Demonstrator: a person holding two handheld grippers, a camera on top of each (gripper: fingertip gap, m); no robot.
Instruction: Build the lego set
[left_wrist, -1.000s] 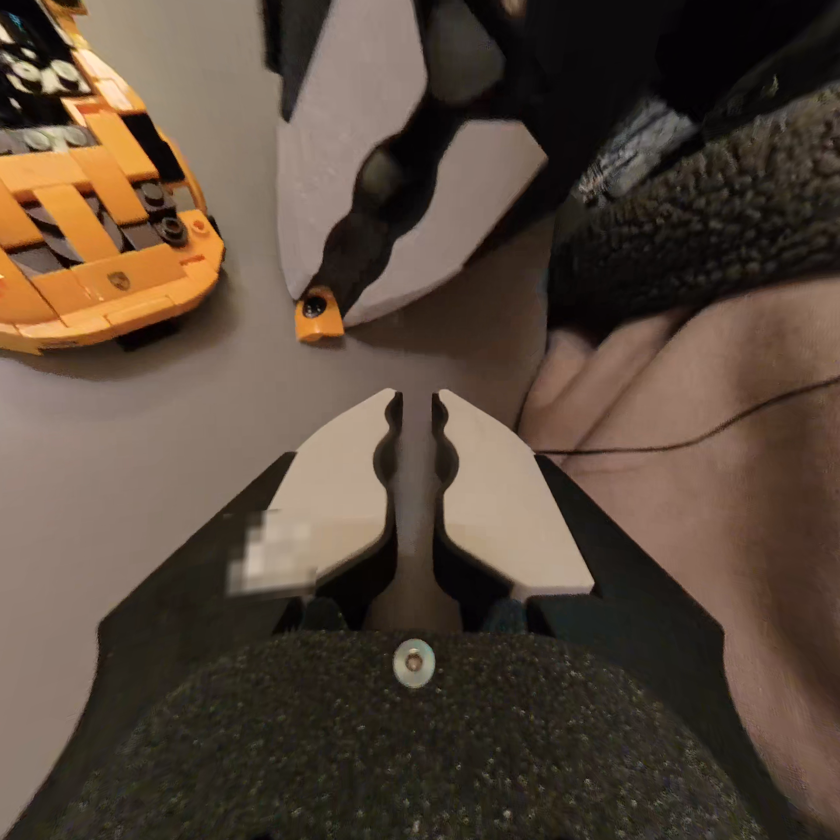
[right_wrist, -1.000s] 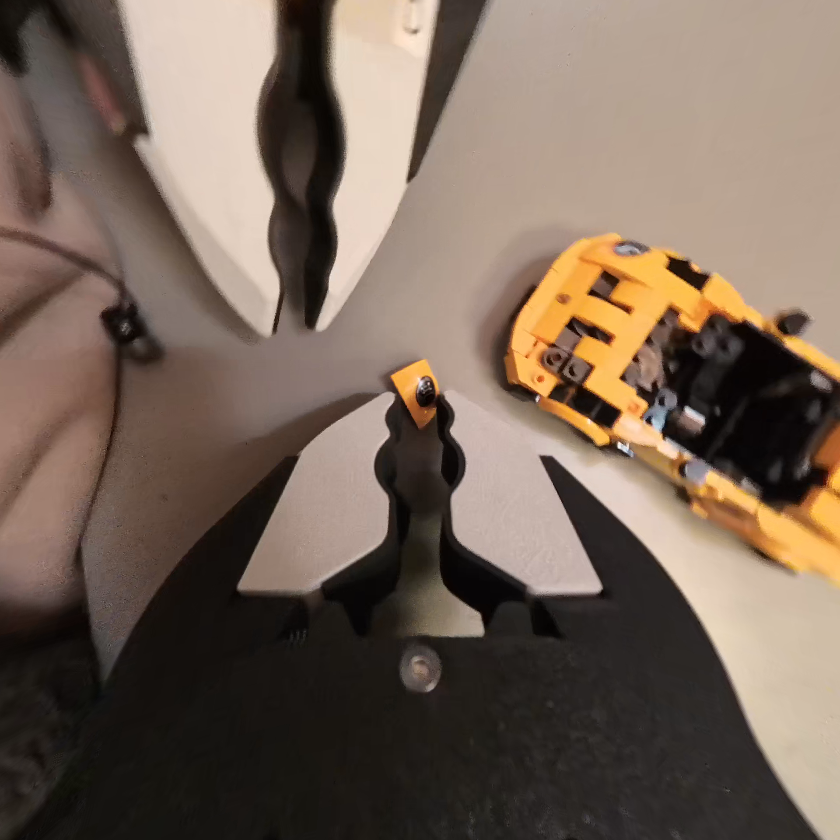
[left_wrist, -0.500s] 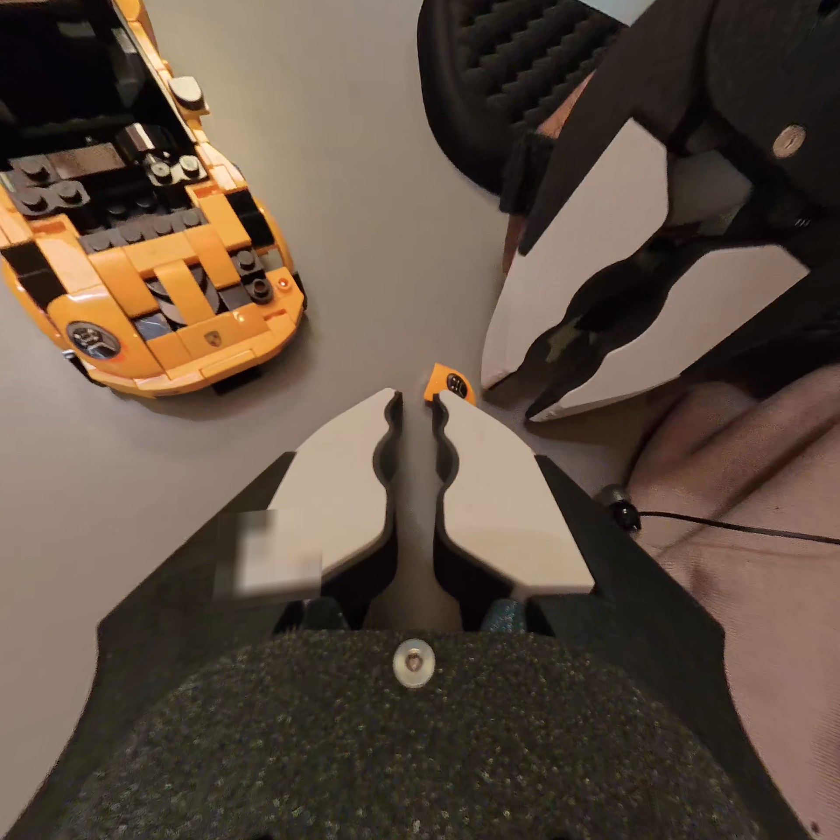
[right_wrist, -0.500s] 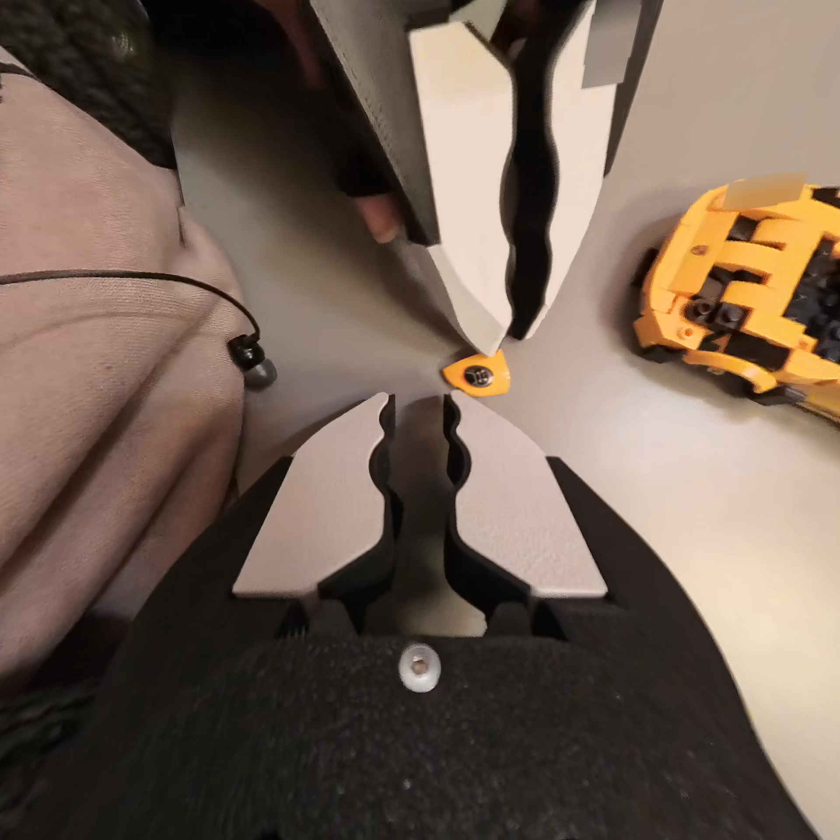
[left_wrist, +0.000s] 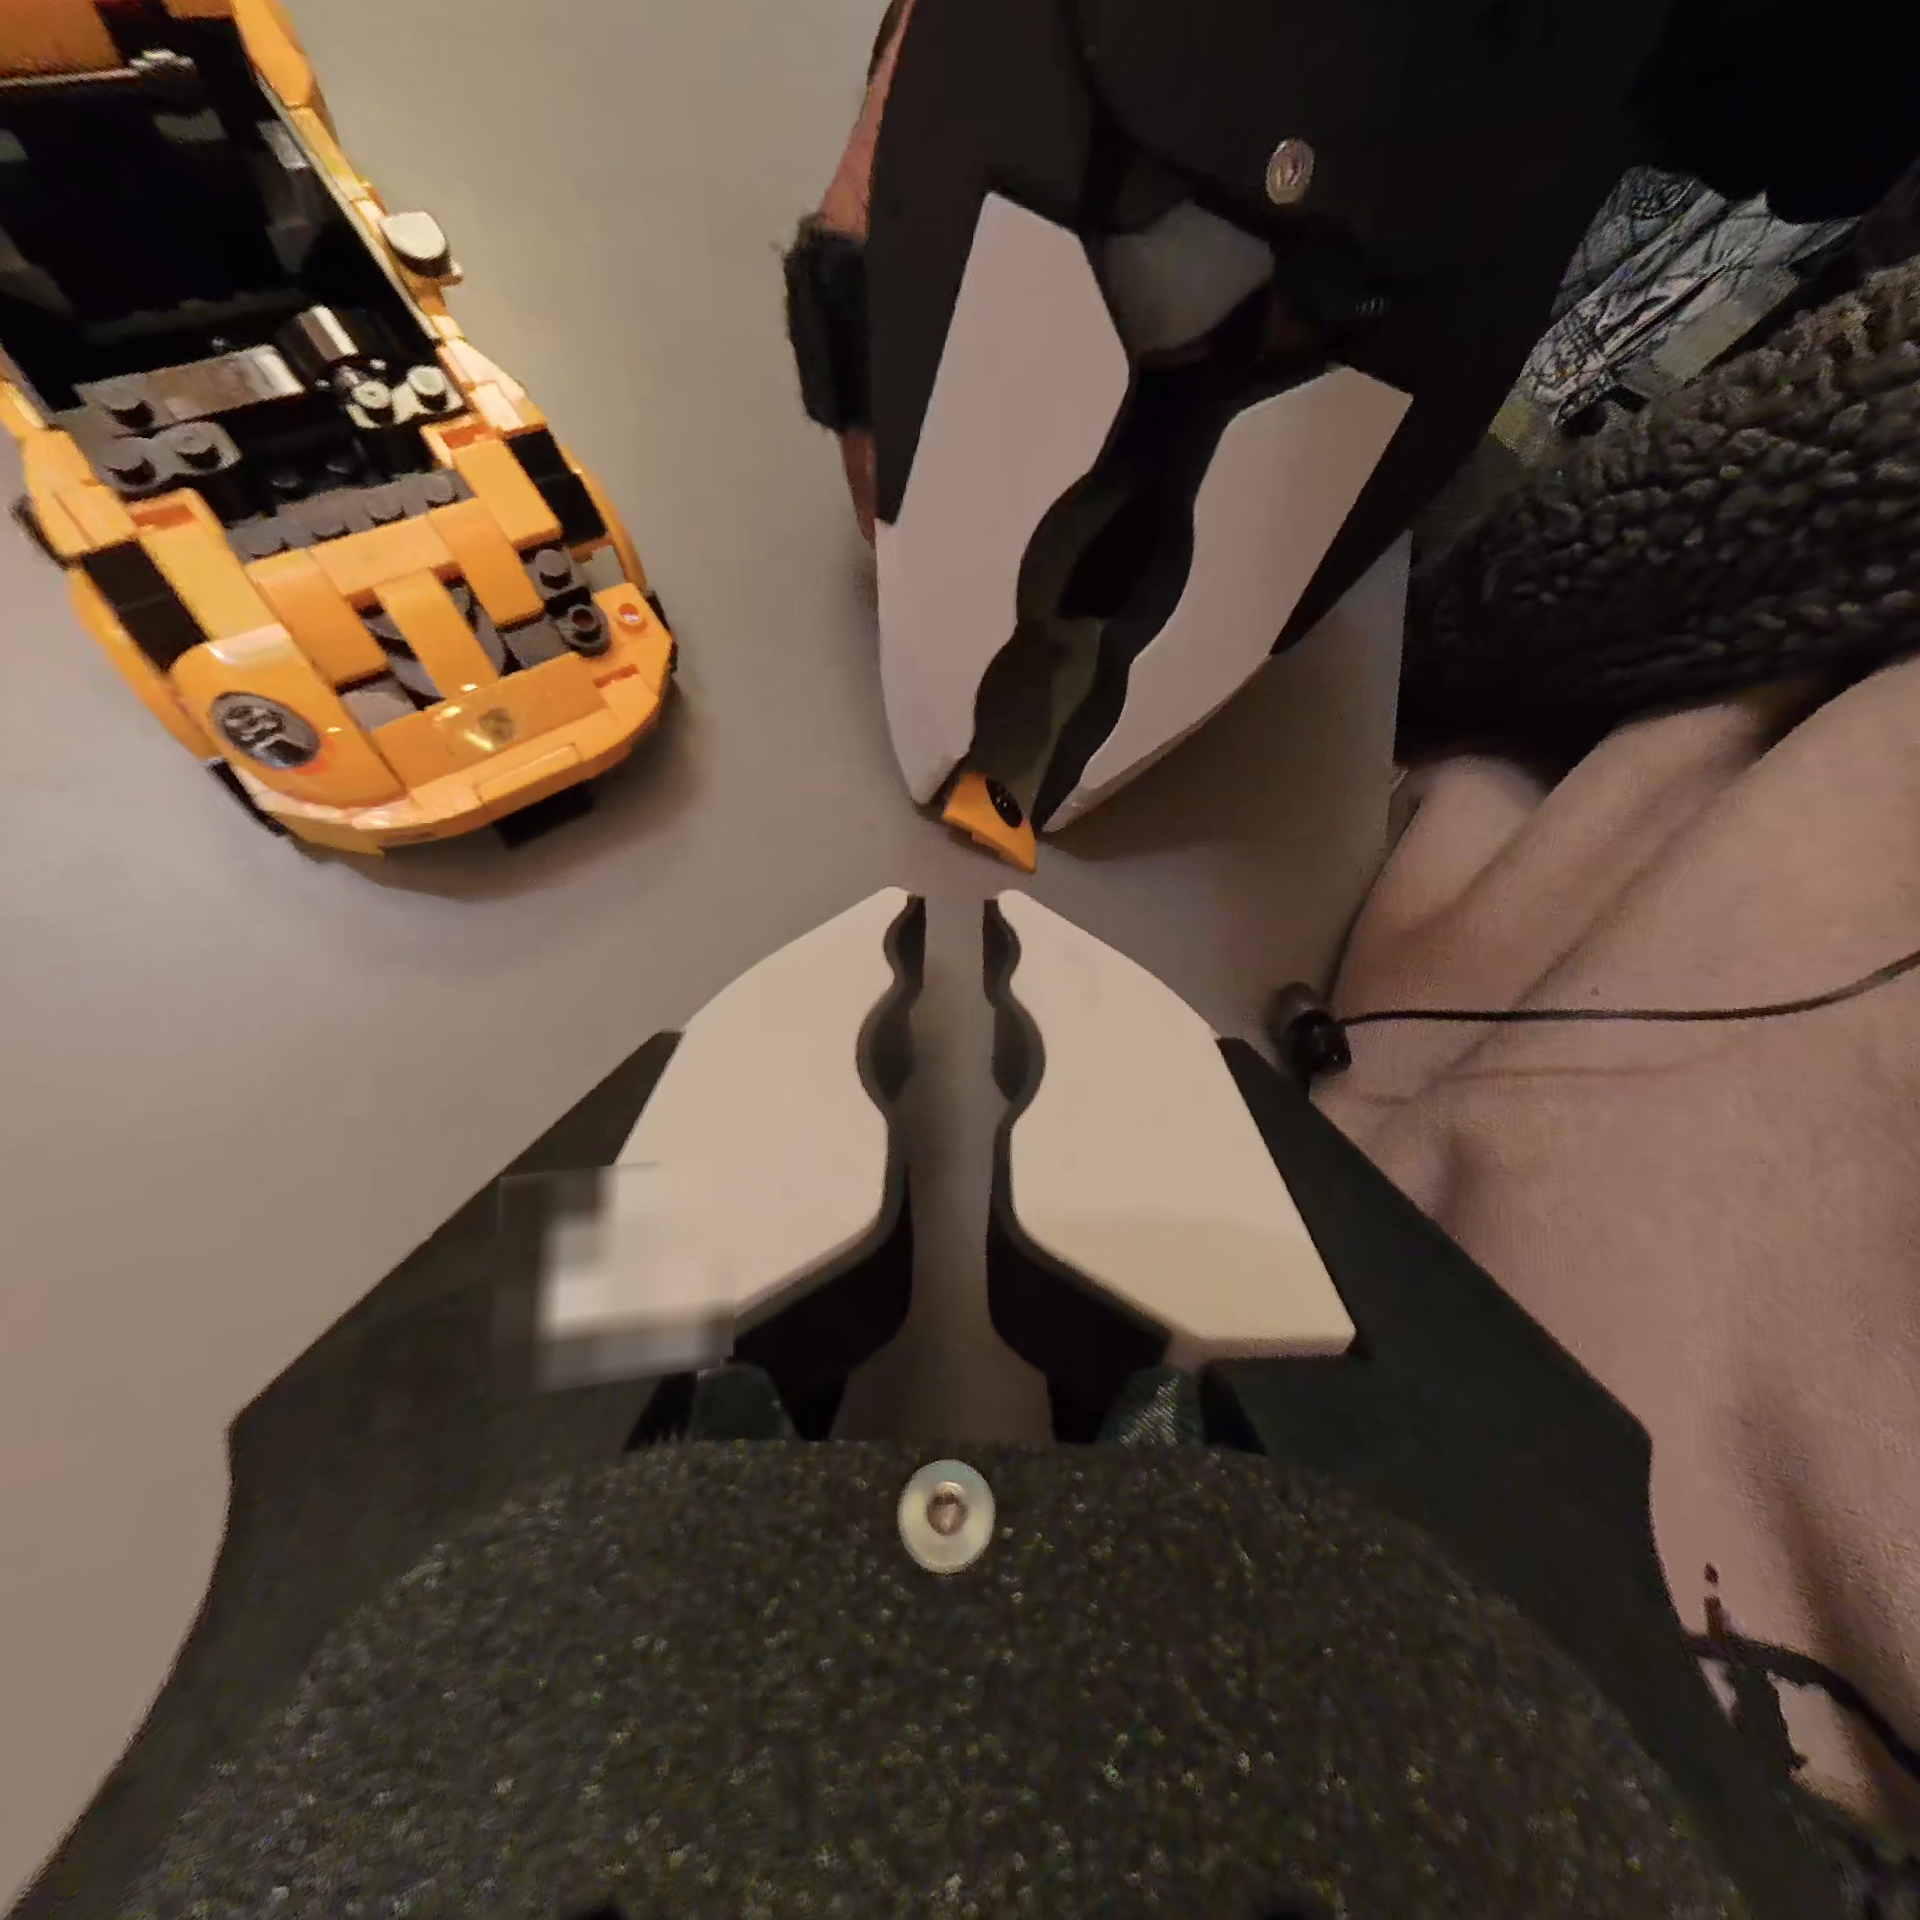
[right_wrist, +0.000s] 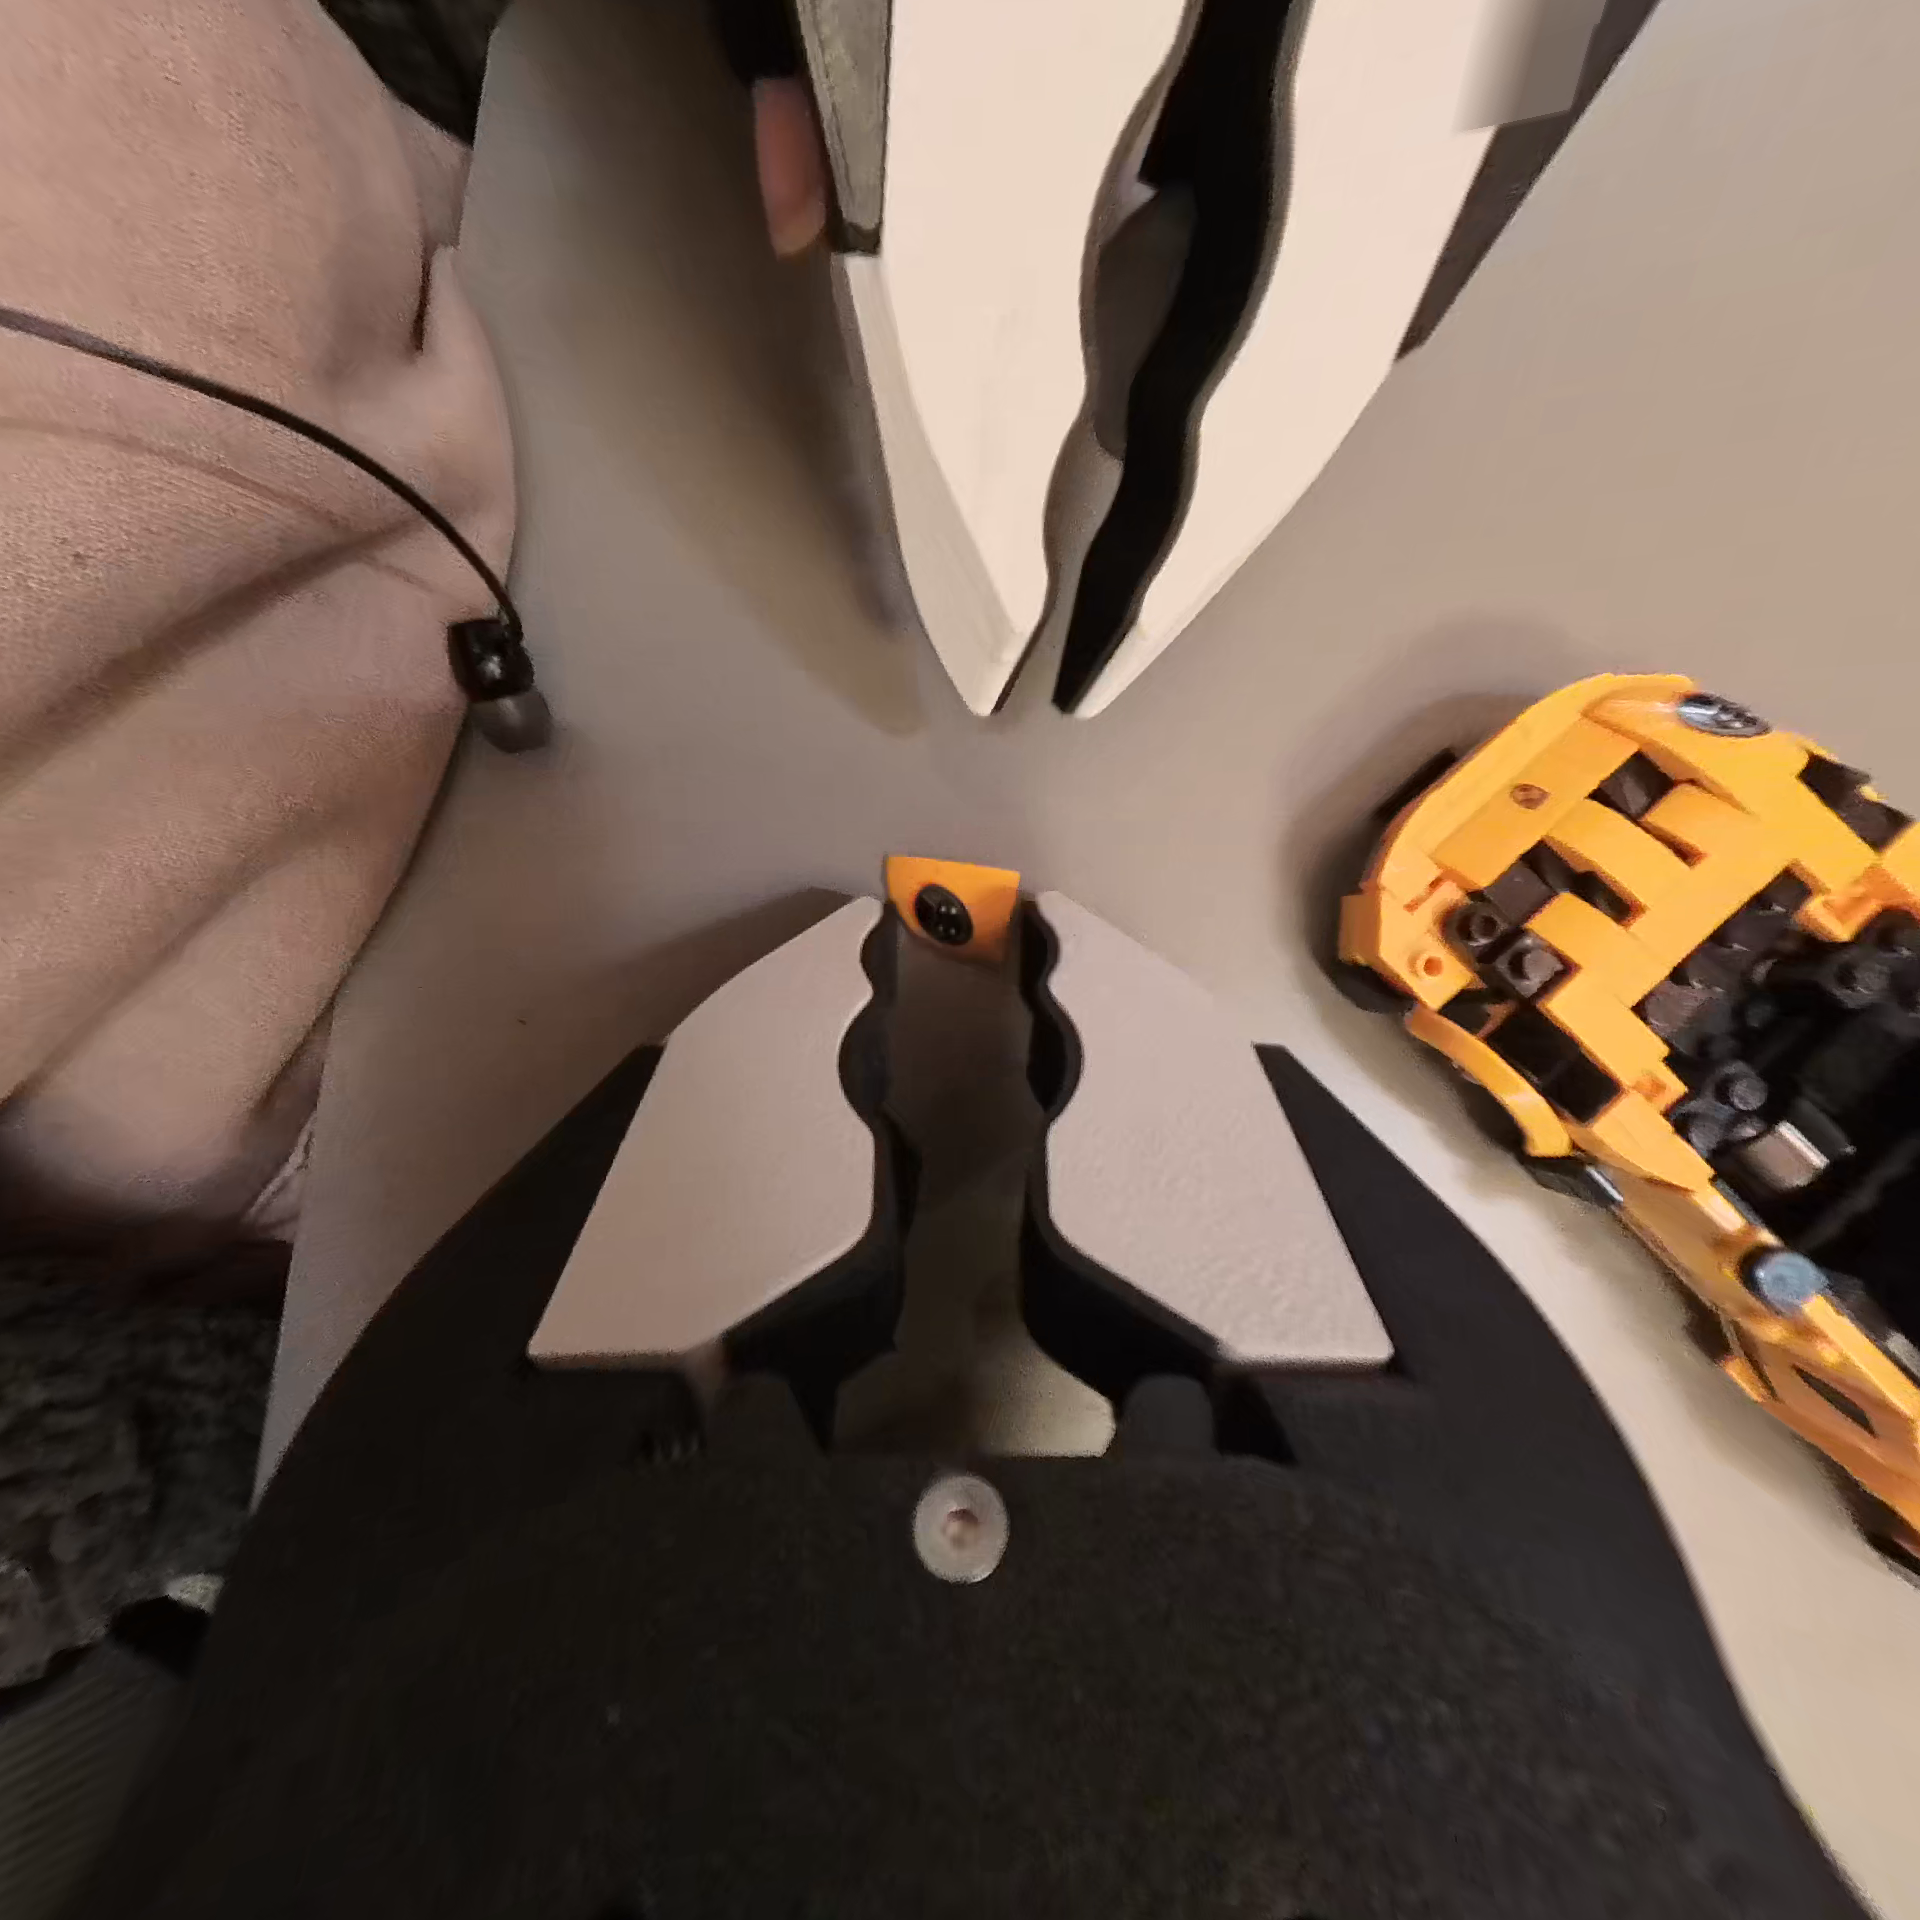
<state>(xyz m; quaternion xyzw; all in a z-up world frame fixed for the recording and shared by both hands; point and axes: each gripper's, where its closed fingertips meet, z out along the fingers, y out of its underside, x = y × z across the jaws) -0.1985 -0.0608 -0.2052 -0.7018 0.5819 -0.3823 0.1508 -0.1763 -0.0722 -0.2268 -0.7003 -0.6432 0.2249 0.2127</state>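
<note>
A small orange lego piece with a black stud (right_wrist: 951, 914) sits between the tips of my right gripper (right_wrist: 951, 902), which is shut on it low over the grey table (right_wrist: 727, 727). It also shows in the left wrist view (left_wrist: 992, 816), pinched at the right gripper's tips (left_wrist: 987, 805). My left gripper (left_wrist: 951, 902) is empty, its jaws closed to a narrow slit, tip to tip with the right gripper, a short gap away; it also shows in the right wrist view (right_wrist: 1029, 707). The orange and black lego car (left_wrist: 343, 582) stands to the left, also seen in the right wrist view (right_wrist: 1621, 987).
A person's pale pink garment (left_wrist: 1610, 1195) lies along the table edge with a thin black cord and earbud (left_wrist: 1314, 1034) on it, also in the right wrist view (right_wrist: 499, 675). Dark fleece fabric (left_wrist: 1662, 520) lies beyond. A fingertip (right_wrist: 790, 177) shows behind the left gripper. The grippers are tip to tip, or close to it.
One second ago my right gripper held the orange piece; half a second ago the piece lay loose on the table between both grippers. Now my right gripper is shut on it again, gripped flatter.
</note>
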